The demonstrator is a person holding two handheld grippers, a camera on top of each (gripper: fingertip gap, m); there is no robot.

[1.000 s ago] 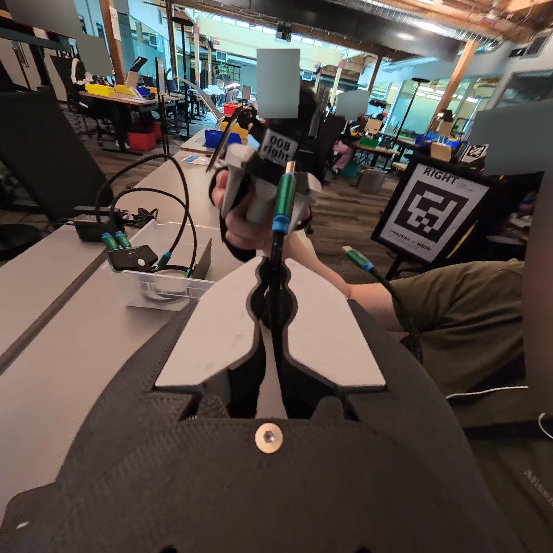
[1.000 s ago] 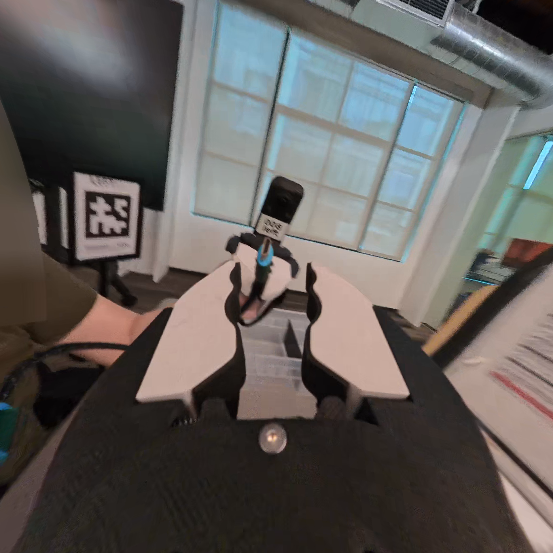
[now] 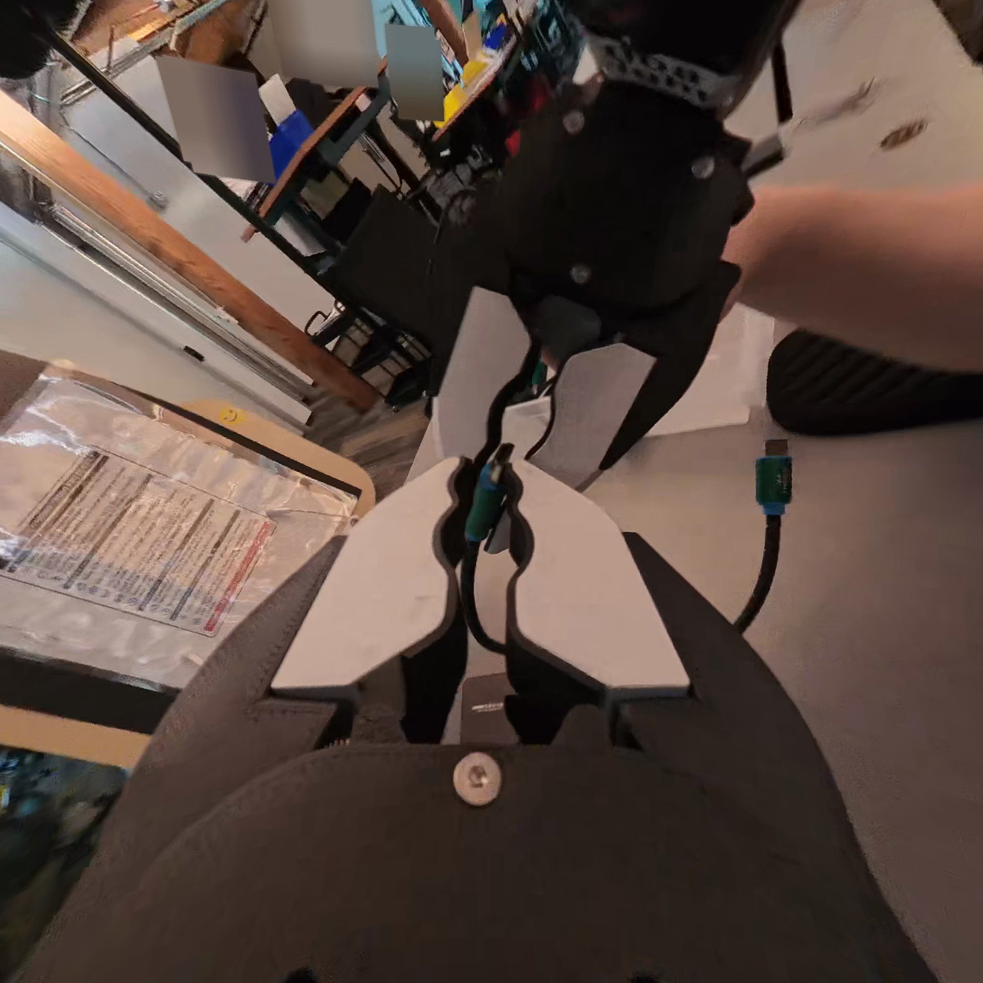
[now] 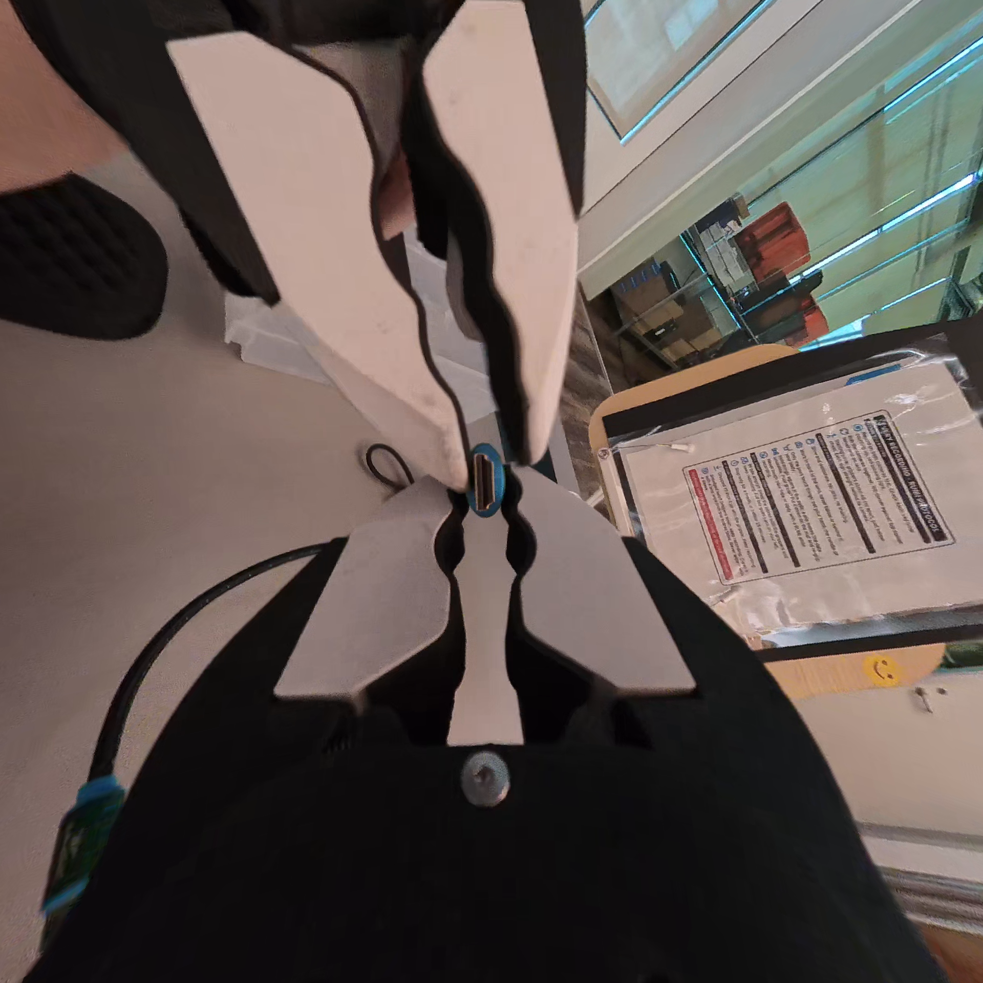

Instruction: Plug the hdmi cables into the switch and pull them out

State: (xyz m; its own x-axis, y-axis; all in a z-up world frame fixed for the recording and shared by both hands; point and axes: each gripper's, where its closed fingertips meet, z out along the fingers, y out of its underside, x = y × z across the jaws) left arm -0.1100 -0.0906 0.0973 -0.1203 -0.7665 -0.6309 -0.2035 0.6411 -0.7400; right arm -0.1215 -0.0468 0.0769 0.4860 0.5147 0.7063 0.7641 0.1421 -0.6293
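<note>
A green HDMI plug (image 3: 486,502) with a blue collar sits between my left gripper's (image 3: 486,468) narrowed fingertips, and its black cable runs back between the fingers. My right gripper (image 4: 485,492) meets it head-on from the opposite side. In the right wrist view I see the plug (image 4: 484,485) end-on at the right gripper's narrowed tips. A second green plug (image 3: 774,478) on its own cable hangs free to the right, also at the bottom left of the right wrist view (image 4: 80,830). A black box (image 3: 486,707), possibly the switch, shows under my left fingers.
A grey table (image 3: 824,718) lies below. A clear plastic bin (image 4: 276,330) stands behind the grippers. A board with a plastic-covered sheet (image 3: 133,532) leans at the table's side (image 4: 798,505). A person's forearm (image 3: 861,266) with a black cuff holds the right gripper.
Both grippers have swung down from facing the room to over the table. The right gripper has narrowed from wide open onto the plug. The left held the cable below the plug; the plug is now between its tips.
</note>
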